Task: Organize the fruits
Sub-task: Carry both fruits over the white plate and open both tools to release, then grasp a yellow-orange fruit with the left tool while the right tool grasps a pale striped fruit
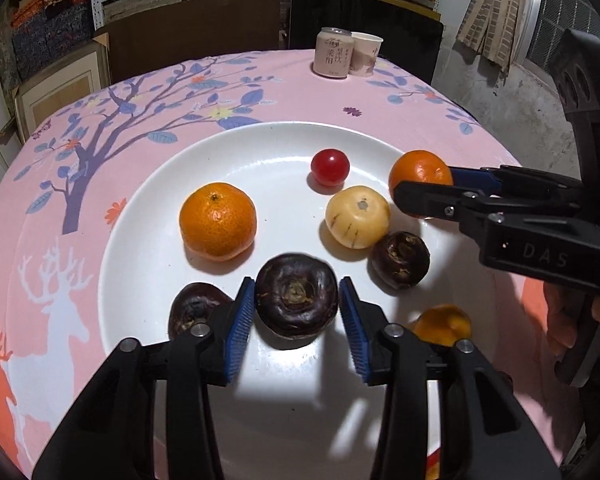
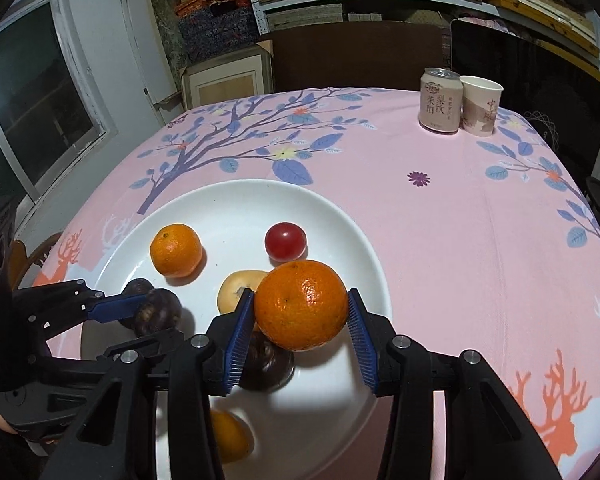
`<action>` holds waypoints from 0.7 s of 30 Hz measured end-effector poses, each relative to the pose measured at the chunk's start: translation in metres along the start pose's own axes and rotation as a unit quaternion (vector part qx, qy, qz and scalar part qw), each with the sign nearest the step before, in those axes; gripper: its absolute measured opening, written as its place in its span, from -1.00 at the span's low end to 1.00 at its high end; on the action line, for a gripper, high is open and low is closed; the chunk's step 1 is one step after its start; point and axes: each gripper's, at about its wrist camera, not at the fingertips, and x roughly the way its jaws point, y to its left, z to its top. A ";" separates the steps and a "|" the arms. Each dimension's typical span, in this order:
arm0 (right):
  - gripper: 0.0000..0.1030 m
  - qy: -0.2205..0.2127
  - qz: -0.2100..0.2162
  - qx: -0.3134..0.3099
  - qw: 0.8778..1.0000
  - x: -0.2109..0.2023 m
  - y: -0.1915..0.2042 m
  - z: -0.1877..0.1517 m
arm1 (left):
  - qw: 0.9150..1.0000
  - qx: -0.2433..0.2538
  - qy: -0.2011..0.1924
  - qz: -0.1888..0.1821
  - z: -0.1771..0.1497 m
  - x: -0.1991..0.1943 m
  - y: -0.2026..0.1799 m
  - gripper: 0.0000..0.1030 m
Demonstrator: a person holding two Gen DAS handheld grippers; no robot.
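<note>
My left tongs (image 1: 298, 312) stand apart around a dark fruit (image 1: 296, 300) on the white plate (image 1: 148, 216). Right tongs (image 2: 300, 320) bracket an orange (image 2: 301, 305), unclamped. Can (image 2: 439, 100) and cup (image 2: 480, 106) stand at the bench's (image 2: 440, 240) far edge.

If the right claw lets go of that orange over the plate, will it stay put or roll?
Probably rolls a little: the orange is nearly round and the plate is smooth and glossy. The raised rim should likely keep it on the plate. It looks firm, with a pebbly skin, so the ribbed pads should hold it without much slip.
</note>
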 end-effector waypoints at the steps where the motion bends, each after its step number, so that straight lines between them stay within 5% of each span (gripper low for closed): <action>1: 0.14 -0.009 -0.007 -0.003 1.000 -0.003 0.002 0.000 | 1.000 -0.001 -0.003 -0.004 -0.001 -0.001 0.000 0.02; 10: 0.16 -0.047 0.011 0.002 0.999 -0.060 0.014 -0.019 | 0.999 0.019 -0.046 0.002 -0.035 -0.058 -0.007 0.25; 12: 0.18 -0.051 0.015 0.004 0.999 -0.076 0.017 -0.032 | 0.998 0.022 -0.060 0.001 -0.055 -0.080 -0.010 0.37; 21: 0.22 -0.052 0.055 0.048 0.996 -0.124 0.032 -0.115 | 0.996 0.050 -0.069 -0.003 -0.157 -0.141 -0.037 0.37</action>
